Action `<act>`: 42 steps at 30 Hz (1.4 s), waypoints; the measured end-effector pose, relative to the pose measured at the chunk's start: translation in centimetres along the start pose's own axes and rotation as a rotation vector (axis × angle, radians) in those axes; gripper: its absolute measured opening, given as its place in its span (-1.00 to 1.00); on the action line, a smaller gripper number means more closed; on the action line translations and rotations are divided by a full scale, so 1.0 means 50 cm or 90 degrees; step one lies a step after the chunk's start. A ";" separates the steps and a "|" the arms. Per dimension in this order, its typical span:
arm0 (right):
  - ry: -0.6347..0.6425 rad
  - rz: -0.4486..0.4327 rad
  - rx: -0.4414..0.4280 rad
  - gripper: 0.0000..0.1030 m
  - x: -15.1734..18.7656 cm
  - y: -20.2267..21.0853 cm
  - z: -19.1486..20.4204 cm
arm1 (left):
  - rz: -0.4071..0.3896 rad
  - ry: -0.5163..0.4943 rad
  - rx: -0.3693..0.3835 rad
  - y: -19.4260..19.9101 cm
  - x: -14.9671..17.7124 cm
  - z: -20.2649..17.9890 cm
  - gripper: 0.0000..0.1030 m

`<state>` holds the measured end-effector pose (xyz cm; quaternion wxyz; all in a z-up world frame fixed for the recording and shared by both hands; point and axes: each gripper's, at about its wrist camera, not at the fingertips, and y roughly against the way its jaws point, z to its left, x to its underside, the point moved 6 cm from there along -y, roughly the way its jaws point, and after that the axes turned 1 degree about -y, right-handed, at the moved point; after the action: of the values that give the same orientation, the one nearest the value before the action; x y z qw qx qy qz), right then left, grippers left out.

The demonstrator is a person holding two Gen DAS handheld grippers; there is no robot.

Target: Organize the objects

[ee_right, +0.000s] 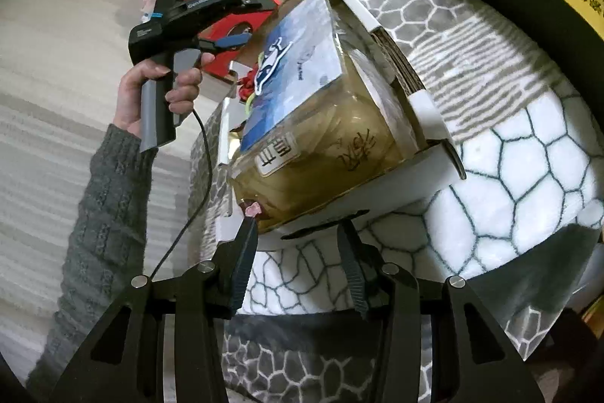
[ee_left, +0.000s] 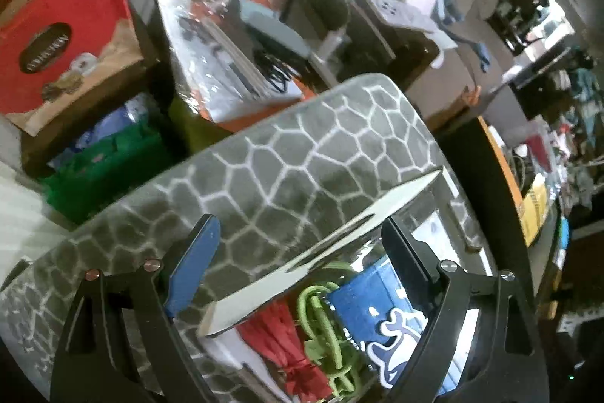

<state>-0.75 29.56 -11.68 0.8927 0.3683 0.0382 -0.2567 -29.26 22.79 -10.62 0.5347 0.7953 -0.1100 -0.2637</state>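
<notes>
My left gripper [ee_left: 298, 267] is spread wide over the box [ee_right: 321, 123] on the mat [ee_right: 528, 146], and my right gripper [ee_right: 298, 252] is parted at its near end, gripping nothing. I judge a loose flap [ee_left: 321, 252] could snag a finger and tip it. The room around is cluttered.
</notes>
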 end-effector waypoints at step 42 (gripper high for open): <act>0.226 0.076 0.041 -0.16 -0.255 -0.126 0.030 | -0.079 0.360 0.105 0.183 0.416 0.156 0.56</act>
<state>-15.02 30.27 -11.35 0.8734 0.4377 0.1651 -0.1354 -15.06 3.42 -10.84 0.4606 0.8831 0.0712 -0.0541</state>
